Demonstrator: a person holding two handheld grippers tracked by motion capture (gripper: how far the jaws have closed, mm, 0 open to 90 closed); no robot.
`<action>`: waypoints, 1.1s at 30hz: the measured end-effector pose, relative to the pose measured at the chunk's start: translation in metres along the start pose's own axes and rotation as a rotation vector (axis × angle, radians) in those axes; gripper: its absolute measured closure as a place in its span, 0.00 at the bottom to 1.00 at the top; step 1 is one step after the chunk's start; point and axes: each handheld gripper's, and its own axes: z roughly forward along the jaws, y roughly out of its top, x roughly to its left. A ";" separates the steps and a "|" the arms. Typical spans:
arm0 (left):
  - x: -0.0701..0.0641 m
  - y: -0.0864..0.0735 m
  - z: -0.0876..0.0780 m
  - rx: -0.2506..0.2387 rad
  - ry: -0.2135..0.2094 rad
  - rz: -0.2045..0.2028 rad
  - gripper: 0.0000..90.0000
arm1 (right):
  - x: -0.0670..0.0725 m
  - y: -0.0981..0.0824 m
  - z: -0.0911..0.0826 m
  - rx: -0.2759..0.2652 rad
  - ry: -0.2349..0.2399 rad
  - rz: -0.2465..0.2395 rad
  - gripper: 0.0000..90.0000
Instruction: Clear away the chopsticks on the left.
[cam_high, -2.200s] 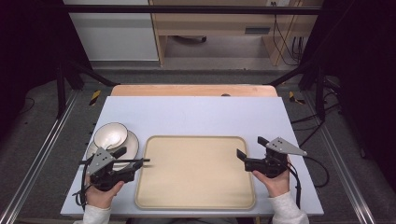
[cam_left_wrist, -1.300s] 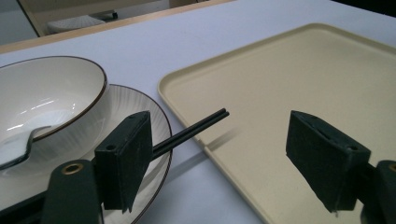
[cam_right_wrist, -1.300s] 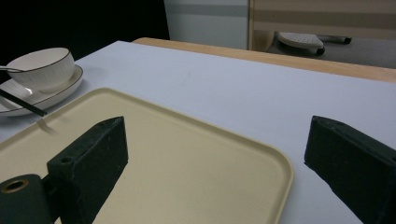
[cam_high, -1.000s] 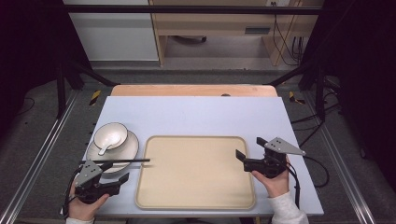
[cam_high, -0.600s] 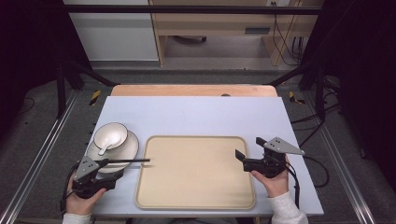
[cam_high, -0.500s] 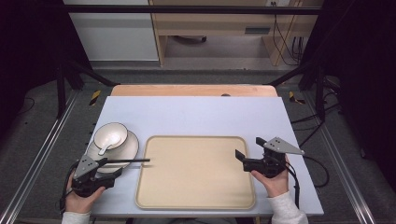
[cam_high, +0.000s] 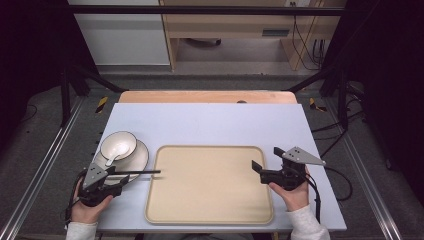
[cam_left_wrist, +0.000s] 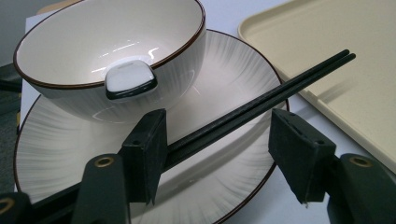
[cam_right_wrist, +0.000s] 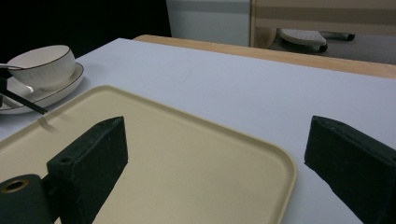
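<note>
The left claw (cam_left_wrist: 219, 154), jaws just closing but not yet clamped, straddles the chopsticks (cam_left_wrist: 261, 100), hiding their near ends. The right claw (cam_right_wrist: 219, 172) gapes over the tray (cam_right_wrist: 196, 154).

Right tongs (cam_right_wrist: 215, 163) gape wide over beige tray (cam_right_wrist: 187, 154). Bowl (cam_right_wrist: 42, 64) on plate (cam_right_wrist: 56, 91) far left, beyond the tray. Black chopstick tips (cam_right_wrist: 28, 106) beside the plate.

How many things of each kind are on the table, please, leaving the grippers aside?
Bowl: 1
Plate: 1
Spoon: 1
Chopsticks: 2
Tray: 1
Total: 6
</note>
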 end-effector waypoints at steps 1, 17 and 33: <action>0.000 -0.001 0.000 -0.001 0.004 0.001 0.44 | 0.000 0.000 0.000 -0.001 0.001 -0.002 0.07; 0.000 -0.003 0.000 0.025 0.006 0.005 0.56 | 0.002 0.000 0.001 0.000 0.002 -0.003 0.07; 0.002 -0.004 -0.002 0.026 -0.006 -0.011 0.70 | 0.001 -0.001 0.002 0.005 0.002 -0.005 0.07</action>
